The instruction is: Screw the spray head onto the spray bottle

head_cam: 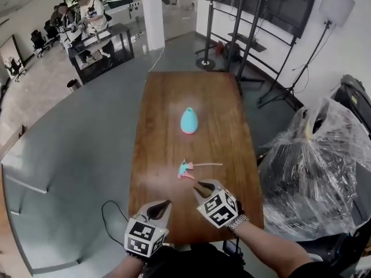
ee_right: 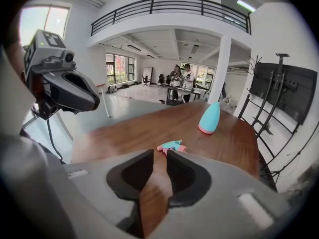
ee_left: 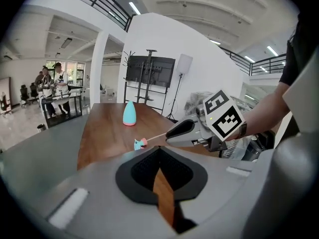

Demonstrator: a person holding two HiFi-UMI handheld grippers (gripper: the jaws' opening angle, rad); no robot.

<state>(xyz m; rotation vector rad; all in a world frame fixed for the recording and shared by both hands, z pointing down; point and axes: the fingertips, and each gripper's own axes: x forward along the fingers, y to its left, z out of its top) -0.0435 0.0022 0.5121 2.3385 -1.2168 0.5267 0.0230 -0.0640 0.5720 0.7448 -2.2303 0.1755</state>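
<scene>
Long brown desk (head_cam: 168, 126) in the middle. Far right: big black screen (head_cam: 266, 2) on a stand. Near right: heap under shiny plastic (head_cam: 319, 167). Far left: people (head_cam: 90, 10) by a dark table (head_cam: 101, 42).

Table: the long brown wooden table (head_cam: 168, 114) had a smooth, faintly glossy top.
Bottle: the teal, cone-shaped plastic spray bottle (head_cam: 189, 120) looked smooth.
Grippers: the left gripper (head_cam: 164, 204) and right gripper (head_cam: 200, 186) wore matt grey plastic.
</scene>
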